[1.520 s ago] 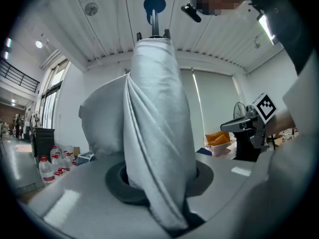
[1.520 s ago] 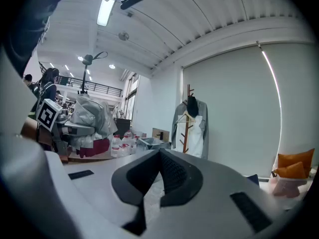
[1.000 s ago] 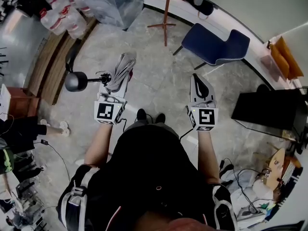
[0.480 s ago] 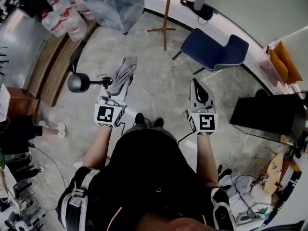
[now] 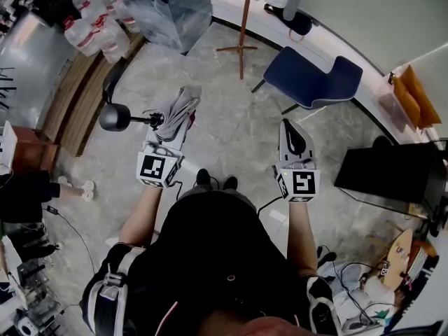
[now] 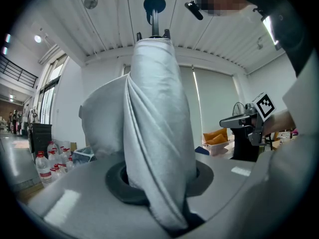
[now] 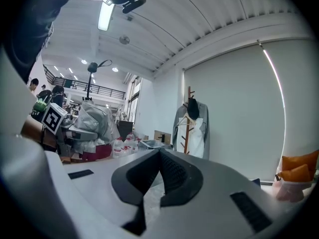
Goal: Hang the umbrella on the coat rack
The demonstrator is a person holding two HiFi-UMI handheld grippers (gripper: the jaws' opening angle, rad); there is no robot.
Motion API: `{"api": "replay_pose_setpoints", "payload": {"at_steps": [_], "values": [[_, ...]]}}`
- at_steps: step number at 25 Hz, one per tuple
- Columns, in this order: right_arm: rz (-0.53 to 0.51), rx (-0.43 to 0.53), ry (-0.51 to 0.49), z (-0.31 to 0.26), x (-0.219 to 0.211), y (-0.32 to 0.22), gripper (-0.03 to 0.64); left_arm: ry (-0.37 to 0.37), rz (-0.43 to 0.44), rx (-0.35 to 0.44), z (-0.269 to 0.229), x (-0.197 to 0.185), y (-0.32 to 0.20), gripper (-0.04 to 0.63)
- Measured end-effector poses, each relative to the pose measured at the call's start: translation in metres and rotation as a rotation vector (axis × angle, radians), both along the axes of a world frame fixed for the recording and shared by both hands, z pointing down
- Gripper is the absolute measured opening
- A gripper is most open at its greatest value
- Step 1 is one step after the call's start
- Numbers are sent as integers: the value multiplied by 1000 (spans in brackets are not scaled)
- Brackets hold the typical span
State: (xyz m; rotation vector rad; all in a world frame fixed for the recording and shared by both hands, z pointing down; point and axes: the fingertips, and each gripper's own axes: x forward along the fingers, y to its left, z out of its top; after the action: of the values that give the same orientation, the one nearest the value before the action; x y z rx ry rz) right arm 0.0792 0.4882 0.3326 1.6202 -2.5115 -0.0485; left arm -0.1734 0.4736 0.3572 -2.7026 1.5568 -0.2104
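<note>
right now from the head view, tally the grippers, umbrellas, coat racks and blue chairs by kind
grippers: 2 (left gripper, right gripper)
umbrella: 1
coat rack: 1
blue chair: 1
total: 5

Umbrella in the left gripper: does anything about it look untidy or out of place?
Yes. The umbrella is not neatly wrapped: its grey canopy bulges out in loose folds beside the place where the left gripper clamps it. It stands upright in the jaws. Nothing looks spilled or damaged.
</note>
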Motion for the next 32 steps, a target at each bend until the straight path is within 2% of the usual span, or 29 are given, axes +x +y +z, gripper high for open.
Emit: {"api": "replay_pose_setpoints", "payload": {"at_steps": [9,18,26,32], "values": [[-55,4,-9,-5,25,-3,2,-27,-16,-22,6,23,-8,114],[-83,16,-8,-11,33,-23,2,-32,-13,-33,12,36,-39,114],[-83,9,-15,-8,18,-71,2,-28,19,-25,17,26,-104,114],[-58,14,-28,-13,-8,-155,2,-31,72,-25,17,11,-186,114]]}}
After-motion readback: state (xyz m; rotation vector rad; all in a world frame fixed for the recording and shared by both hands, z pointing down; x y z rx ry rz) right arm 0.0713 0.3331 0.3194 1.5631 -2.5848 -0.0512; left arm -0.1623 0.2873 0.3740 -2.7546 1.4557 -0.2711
